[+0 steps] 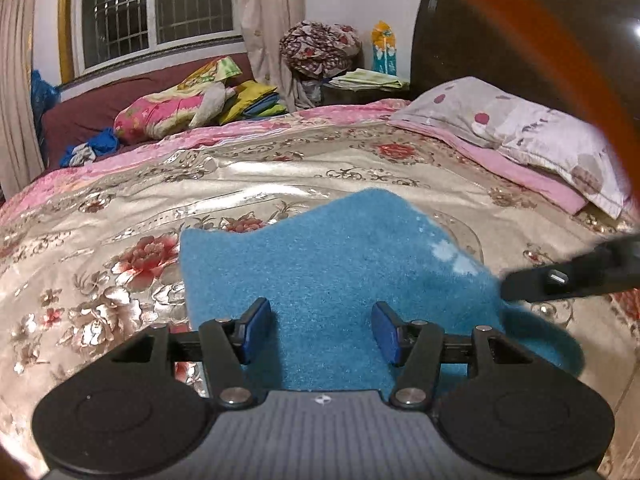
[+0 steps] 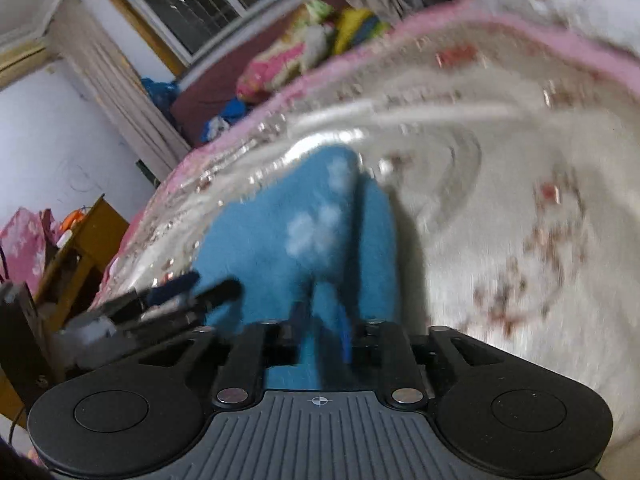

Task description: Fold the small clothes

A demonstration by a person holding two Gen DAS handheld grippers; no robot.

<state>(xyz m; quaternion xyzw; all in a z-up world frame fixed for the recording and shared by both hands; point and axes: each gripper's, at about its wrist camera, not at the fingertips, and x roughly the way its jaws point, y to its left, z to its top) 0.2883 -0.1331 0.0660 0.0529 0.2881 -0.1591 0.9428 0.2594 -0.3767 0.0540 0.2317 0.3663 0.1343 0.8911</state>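
A fuzzy blue garment (image 1: 340, 256) with pale spots lies on the floral bedspread (image 1: 240, 184). My left gripper (image 1: 320, 320) hovers low over its near part, open, with its blue pads (image 1: 256, 328) wide apart and nothing pinched. A finger of my right gripper (image 1: 560, 280) reaches the garment's right edge. In the blurred right wrist view, a raised ridge of the blue garment (image 2: 280, 240) runs in between the fingers of the right gripper (image 2: 322, 320), which stand apart. The left gripper (image 2: 192, 292) shows at the left there.
A spotted pillow (image 1: 520, 124) and dark headboard (image 1: 500, 40) lie at the far right. Bundled bedding and folded clothes (image 1: 180, 108) sit beyond the bed under the window. An orange strap (image 1: 520, 20) crosses the upper right. A wooden table (image 2: 88, 232) stands beside the bed.
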